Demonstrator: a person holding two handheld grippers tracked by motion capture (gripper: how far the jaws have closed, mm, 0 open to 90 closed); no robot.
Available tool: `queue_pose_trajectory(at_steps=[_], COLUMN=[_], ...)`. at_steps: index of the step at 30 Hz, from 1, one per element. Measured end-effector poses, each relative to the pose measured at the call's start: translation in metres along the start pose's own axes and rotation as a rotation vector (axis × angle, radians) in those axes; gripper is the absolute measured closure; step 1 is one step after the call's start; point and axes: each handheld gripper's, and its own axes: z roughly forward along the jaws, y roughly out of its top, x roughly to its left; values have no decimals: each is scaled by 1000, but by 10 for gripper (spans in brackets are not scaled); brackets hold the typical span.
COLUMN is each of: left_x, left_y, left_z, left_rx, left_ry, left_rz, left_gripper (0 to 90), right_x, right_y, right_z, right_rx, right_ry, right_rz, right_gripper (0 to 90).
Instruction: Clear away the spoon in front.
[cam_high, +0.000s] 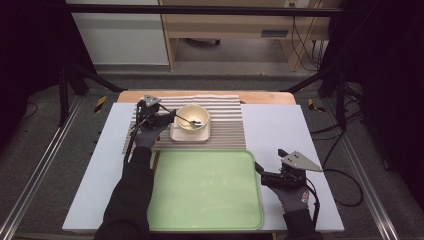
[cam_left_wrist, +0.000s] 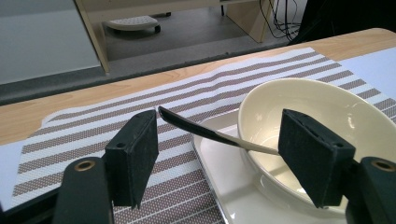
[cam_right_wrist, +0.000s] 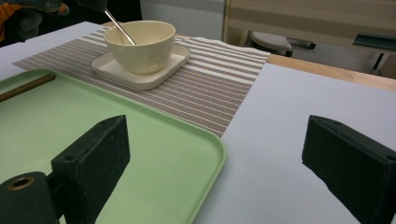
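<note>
A cream bowl (cam_high: 193, 117) stands on a square cream plate (cam_high: 190, 135) on the striped placemat (cam_high: 225, 125). A spoon (cam_high: 187, 120) lies in the bowl, its handle sticking out over the left rim. My left gripper (cam_high: 171, 118) is open just left of the bowl. In the left gripper view the spoon handle (cam_left_wrist: 201, 130) runs between the wide black jaws of the left gripper (cam_left_wrist: 219, 140), and neither pad presses on it. My right gripper (cam_high: 270, 161) is open and holds nothing. It hovers at the right edge of the green tray (cam_high: 205, 200).
In the right gripper view, the right gripper (cam_right_wrist: 215, 154) straddles the rim of the tray (cam_right_wrist: 140, 149), with the white table top (cam_right_wrist: 289, 107) to its right. The bowl (cam_right_wrist: 140, 46) and placemat (cam_right_wrist: 210, 88) lie beyond. A wooden table edge (cam_high: 265, 97) runs behind the placemat.
</note>
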Motion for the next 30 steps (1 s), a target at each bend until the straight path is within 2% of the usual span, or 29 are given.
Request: queue_pose_trajectory(at_steps=[3,6,10,19,26,30], left_x=[1,0,0,-2,0,-2], left_y=[-2,-3,-5,-8,-9,-8], left_z=[4,7,12,18,18,18], left_rx=[-13,-13,-22,-33,-25,-42], left_ry=[-4,-7,-6,-2,-7,-18], left_rz=[-13,-2,-20,-17,-31,-44], left_gripper=[294,316,352,491,603,639], right_x=[0,0,0,0,0,0], right_y=[0,0,-1,-1,-1,-1], right_z=[0,0,1,1,1,1], right_rx=[1,2,5,2,2,3], right_ry=[1,-2,-1,-1,0,-1], right_rz=[2,1,1,2,2,3], right_gripper=[79,79,79,80,79,80])
